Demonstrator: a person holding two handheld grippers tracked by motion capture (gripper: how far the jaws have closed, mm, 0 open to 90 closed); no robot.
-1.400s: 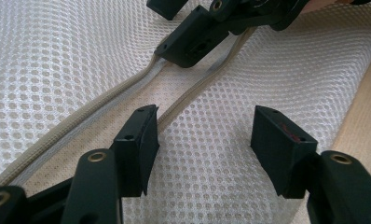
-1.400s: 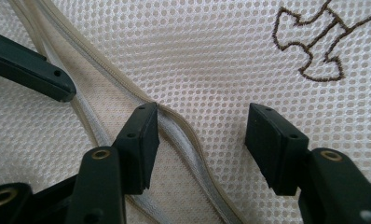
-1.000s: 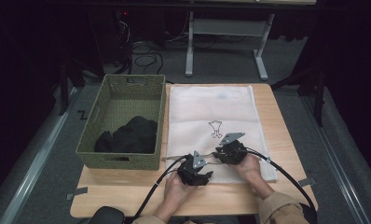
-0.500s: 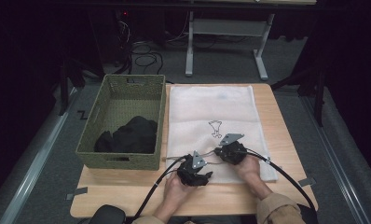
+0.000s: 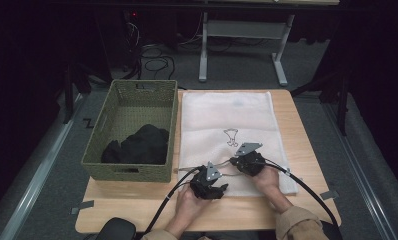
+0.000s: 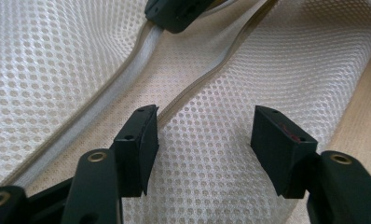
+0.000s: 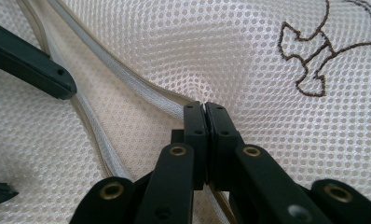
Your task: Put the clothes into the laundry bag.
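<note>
High view: one white mesh laundry bag [image 5: 227,135] lies flat mid-table, one green wicker basket [image 5: 132,130] just left holding dark clothing [image 5: 139,145].

Left gripper view: the left gripper [image 6: 204,140] stands open over mesh.

Right gripper view: the right gripper [image 7: 205,112], just closing, pinches the bag's zipper edge [image 7: 141,93].

Left fingers [image 6: 139,144] apart, right fingers [image 7: 195,135] together

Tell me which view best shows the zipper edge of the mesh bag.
The right gripper view: the right tongs are shut on the mesh bag's zipper edge, seen close. The left gripper view shows the zipper edge running beyond open left tongs. The high view shows it small, near the hands.
</note>
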